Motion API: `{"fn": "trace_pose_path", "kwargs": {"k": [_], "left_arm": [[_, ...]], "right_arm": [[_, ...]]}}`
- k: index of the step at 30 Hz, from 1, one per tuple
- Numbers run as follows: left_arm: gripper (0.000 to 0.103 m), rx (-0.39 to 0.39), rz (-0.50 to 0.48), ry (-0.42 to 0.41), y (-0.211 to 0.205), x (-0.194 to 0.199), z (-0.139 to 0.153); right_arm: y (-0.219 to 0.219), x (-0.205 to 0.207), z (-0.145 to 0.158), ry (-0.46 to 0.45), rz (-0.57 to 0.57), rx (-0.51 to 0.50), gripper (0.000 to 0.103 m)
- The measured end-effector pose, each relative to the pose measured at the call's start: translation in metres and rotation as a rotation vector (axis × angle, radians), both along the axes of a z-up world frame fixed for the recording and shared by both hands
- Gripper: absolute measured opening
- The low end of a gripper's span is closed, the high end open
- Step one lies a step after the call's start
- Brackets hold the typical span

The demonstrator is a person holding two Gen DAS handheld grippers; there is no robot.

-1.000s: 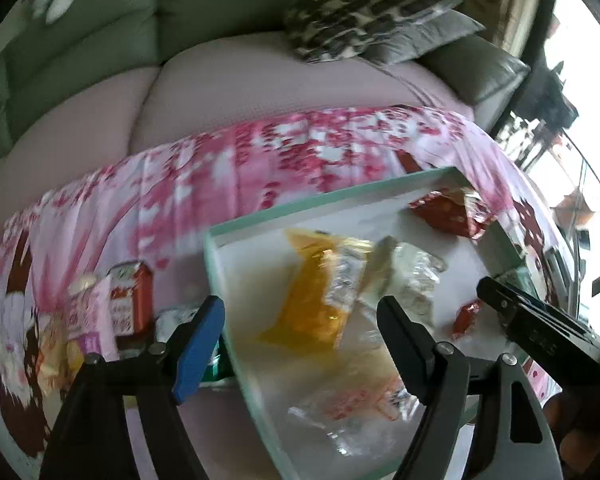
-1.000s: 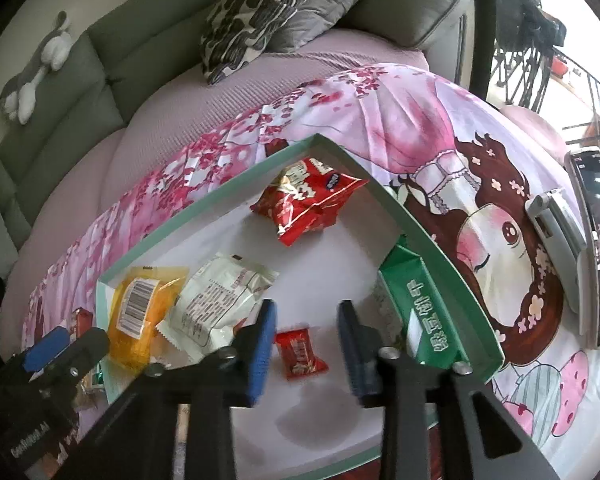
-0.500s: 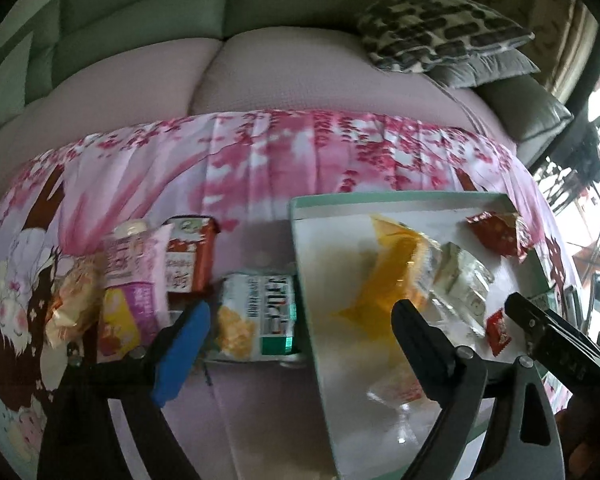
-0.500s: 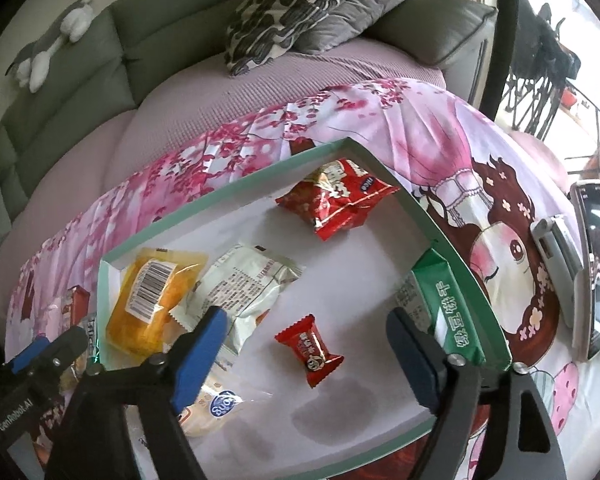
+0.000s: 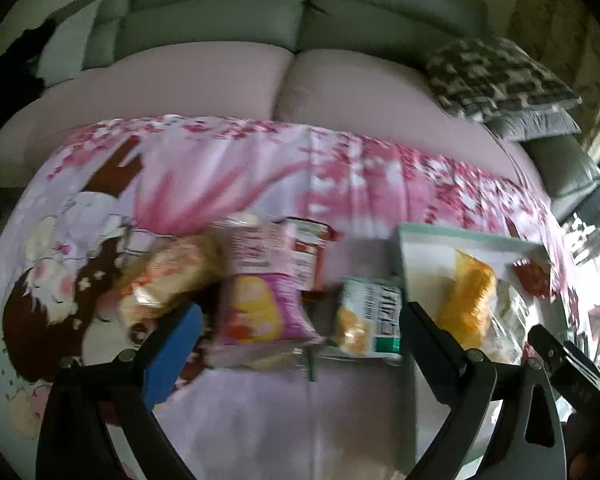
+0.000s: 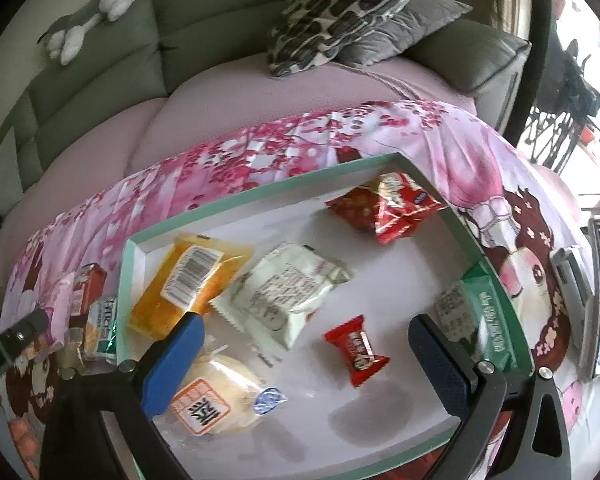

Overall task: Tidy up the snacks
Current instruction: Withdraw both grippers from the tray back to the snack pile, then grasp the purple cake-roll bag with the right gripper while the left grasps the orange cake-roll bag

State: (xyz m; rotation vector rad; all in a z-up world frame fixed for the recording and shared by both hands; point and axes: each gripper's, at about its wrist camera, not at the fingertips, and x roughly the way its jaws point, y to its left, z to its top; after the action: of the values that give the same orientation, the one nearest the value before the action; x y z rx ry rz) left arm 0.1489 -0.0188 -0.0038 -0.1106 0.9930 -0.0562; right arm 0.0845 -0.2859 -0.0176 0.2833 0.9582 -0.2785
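The small red candy now lies loose on the white floor of the tray, between the spread blue pads of the right claw but touched by neither. A second ago those pads stood narrow, close on either side of it; now the jaws are opening wide. So the candy looks delivered, and this hand is free for another piece.

The left claw has meanwhile swung off the tray to the snacks waiting on the cloth. Its jaws are opening too and pinch nothing; the pink packet and the green-and-white packet show beyond its gap. My guess is that one of these is next.

Already in the tray: an orange pouch with a barcode label, a crinkled white packet, a glossy red bag at the far corner, a green pack leaning on the right wall, and a round pale bun in clear film. All are soft, slippery wrappers with crimped ends, likely to slide or crumple under a pinch.

Outside, a pale crinkly bag and a red carton lie with the others, blurred in the left view. The tray is rigid, shallow, mint-rimmed. The cloth is smooth, printed with pink blossoms and a cartoon girl, draped over the table in front of a sofa.
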Motion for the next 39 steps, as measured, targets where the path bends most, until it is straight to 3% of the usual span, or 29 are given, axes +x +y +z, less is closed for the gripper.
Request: {"fn": "trace_pose_path", "kwargs": {"k": [5, 12, 24, 30, 39], "left_arm": [[0.099, 0.003, 0.053, -0.039, 0.028, -0.004, 0.008], [0.099, 0.071, 0.15, -0.096, 0.081, -0.012, 0.029], [0.099, 0.097, 0.286, -0.04, 0.164, -0.021, 0.019], [0.099, 0.066, 0.26, 0.002, 0.167, -0.012, 0.002], [0.099, 0.03, 0.139, 0.036, 0.143, 0.012, -0.016]], "right_arm": [[0.015, 0.002, 0.001, -0.022, 0.031, 0.018, 0.103], [0.044, 0.007, 0.01, -0.054, 0.09, 0.023, 0.103], [0.122, 0.023, 0.021, -0.11, 0.253, 0.066, 0.103], [0.164, 0.03, 0.016, -0.106, 0.338, 0.07, 0.103], [0.206, 0.05, 0.003, -0.047, 0.422, 0.052, 0.103]]}}
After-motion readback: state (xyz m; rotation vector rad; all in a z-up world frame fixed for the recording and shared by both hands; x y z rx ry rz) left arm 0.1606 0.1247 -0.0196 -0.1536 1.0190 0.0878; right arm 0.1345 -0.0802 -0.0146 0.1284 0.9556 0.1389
